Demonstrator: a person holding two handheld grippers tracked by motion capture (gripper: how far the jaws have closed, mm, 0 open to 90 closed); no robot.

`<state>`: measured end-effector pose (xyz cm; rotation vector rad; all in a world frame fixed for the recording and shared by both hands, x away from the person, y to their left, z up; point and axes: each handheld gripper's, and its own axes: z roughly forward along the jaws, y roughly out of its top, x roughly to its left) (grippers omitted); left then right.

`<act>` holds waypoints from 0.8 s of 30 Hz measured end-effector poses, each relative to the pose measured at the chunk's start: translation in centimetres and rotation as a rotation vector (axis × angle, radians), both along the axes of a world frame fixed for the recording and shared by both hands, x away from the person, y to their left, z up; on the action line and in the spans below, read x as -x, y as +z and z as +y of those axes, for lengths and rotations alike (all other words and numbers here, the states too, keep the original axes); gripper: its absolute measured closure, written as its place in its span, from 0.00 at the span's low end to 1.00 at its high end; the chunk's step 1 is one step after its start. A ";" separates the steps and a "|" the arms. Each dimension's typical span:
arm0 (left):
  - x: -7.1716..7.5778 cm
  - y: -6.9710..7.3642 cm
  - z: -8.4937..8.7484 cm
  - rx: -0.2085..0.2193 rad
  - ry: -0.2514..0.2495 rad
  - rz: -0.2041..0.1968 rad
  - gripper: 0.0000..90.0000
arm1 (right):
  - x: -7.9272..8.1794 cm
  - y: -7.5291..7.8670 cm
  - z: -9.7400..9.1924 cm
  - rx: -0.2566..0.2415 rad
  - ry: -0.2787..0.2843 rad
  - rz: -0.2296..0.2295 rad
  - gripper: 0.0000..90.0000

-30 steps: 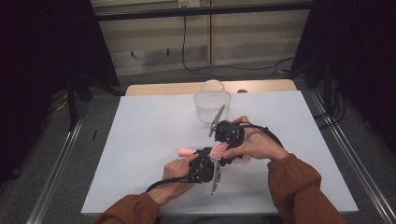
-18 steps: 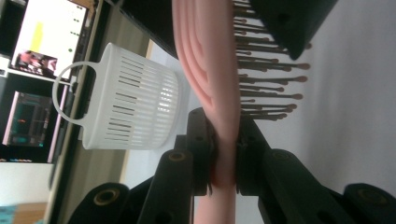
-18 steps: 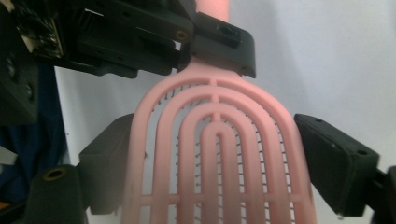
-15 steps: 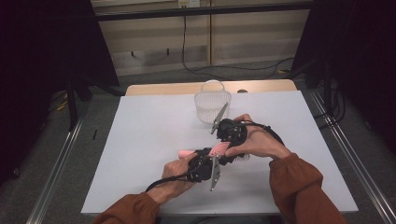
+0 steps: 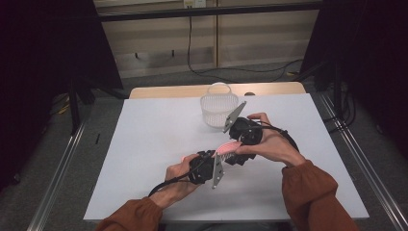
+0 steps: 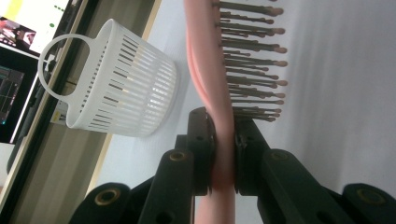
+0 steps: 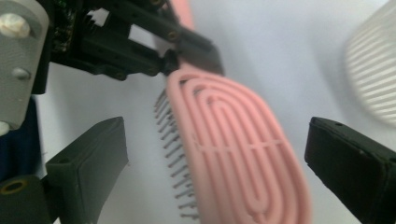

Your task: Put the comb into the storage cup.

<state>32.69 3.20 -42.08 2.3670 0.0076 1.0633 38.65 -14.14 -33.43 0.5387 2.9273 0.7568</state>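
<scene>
Now the right gripper [image 7: 215,154] has just opened off the hairbrush [image 7: 233,140].

This is looking like a lab recording booth. Dark curtains [image 5: 43,72] are flanking a white surface [image 5: 144,144], cables [image 5: 192,57] are trailing behind, and a monitor [image 6: 14,70] is glowing at left.

One camera sits high above the person's side and looks forward and down on the whole white table [image 5: 144,144]. Two small cameras ride on the grippers and look along the black jaws from very close. All three see the pink brush [image 5: 228,147] [image 6: 210,70] [image 7: 233,140] and the white basket [image 5: 219,108] [image 6: 116,84] [image 7: 373,70]
</scene>
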 end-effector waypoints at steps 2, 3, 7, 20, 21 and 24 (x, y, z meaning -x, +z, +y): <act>-0.1 0.1 0.1 0.001 0.001 0.009 0.89 | 0.1 0.3 -0.3 -0.012 0.004 -0.024 0.05; -0.1 0.1 0.1 0.000 0.003 0.011 0.89 | 0.2 0.4 -0.4 -0.022 0.010 -0.030 0.05; -0.3 0.3 0.4 0.017 0.010 0.025 0.89 | 0.3 0.7 -0.9 -0.040 -0.004 -0.051 0.05; -1.8 1.0 2.2 0.142 0.064 0.127 0.89 | 0.8 1.6 -3.2 -0.123 -0.111 -0.141 0.07; -2.0 1.1 2.4 0.158 0.070 0.142 0.89 | 0.9 1.6 -3.3 -0.127 -0.118 -0.144 0.07; -2.4 1.4 3.0 0.194 0.085 0.177 0.89 | 1.0 1.5 -3.8 -0.145 -0.133 -0.149 0.07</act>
